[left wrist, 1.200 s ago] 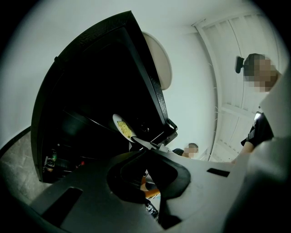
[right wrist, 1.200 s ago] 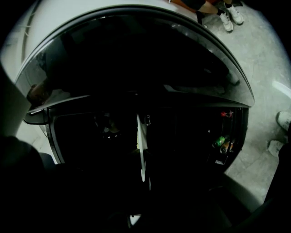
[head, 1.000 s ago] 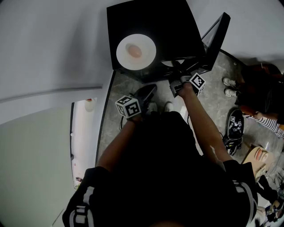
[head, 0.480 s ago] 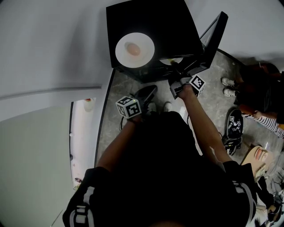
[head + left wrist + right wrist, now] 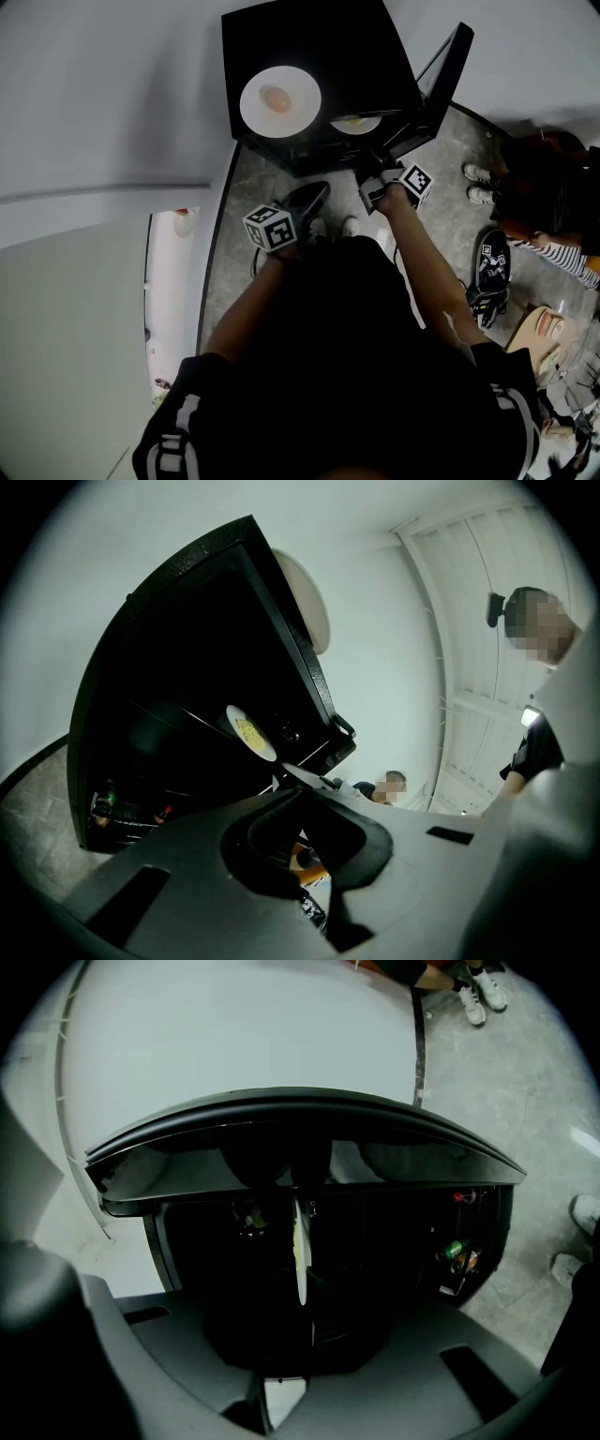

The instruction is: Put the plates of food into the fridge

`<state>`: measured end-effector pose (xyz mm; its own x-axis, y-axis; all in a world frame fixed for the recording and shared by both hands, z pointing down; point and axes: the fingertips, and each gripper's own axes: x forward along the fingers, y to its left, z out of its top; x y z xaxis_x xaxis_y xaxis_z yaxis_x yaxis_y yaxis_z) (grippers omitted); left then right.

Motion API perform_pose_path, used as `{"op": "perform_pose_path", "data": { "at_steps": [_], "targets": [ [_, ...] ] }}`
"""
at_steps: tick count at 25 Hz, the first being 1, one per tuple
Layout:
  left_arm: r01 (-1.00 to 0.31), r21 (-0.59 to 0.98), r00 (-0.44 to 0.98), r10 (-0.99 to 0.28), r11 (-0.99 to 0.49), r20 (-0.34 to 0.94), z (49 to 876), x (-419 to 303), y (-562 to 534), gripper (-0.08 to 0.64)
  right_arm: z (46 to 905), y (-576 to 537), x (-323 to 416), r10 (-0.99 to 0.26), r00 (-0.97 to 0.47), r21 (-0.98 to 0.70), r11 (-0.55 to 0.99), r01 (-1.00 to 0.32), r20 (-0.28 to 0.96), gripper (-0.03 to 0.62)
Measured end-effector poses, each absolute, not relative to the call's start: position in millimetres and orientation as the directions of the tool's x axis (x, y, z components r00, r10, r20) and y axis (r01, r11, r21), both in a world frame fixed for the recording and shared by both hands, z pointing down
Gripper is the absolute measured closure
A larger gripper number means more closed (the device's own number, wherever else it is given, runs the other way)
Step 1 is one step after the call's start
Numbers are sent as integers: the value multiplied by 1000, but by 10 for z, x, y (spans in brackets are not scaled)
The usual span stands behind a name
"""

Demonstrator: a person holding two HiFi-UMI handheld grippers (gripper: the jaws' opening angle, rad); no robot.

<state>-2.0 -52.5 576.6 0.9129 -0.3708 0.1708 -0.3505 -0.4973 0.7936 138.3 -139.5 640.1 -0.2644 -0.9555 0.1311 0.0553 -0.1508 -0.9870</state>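
Right gripper view: my right hand-held gripper [image 5: 302,1335] is clamped on the rim of the plate of yellow food [image 5: 300,1251], which is edge-on at the open fridge's [image 5: 394,1241] mouth. My left hand-held gripper [image 5: 292,794] hangs near, closed and empty. Another plate [image 5: 279,98] sits far left on the fridge's top.

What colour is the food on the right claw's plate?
Yellow: the food on the plate shows best in the left gripper view.

The location is a bare indoor test or demonstration room, as shown by a small black fridge [image 5: 319,56] standing alone at upper centre on a speckled grey floor [image 5: 450,187], plain white walls [image 5: 112,94] at left, and bystanders' shoes [image 5: 478,183] at right.
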Motion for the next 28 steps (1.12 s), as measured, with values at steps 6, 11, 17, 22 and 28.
{"op": "perform_pose_path", "data": {
  "at_steps": [6,11,17,22,28],
  "targets": [
    [-352,790,912,-374,-502,169,5753,-31,-433,538,6324,-1288,1370,-952,-282,-991,-131,39,115,548],
    [-353,789,914,-367,-503,175,5764,-18,-350,538,6288,-1195,1387,-953,-283,-992,-124,38,108,548],
    [-355,780,919,-348,-516,188,5776,1,-254,538,6275,-1056,1372,-951,-289,-992,-122,29,108,548],
    [-375,762,911,-359,-528,200,5798,-26,-228,538,6320,-942,1383,-951,-288,-991,-127,34,112,548],
    [-403,751,898,-386,-522,214,5824,-72,-230,538,6310,-810,1385,-947,-303,-993,-118,15,108,548]
  ]
}}
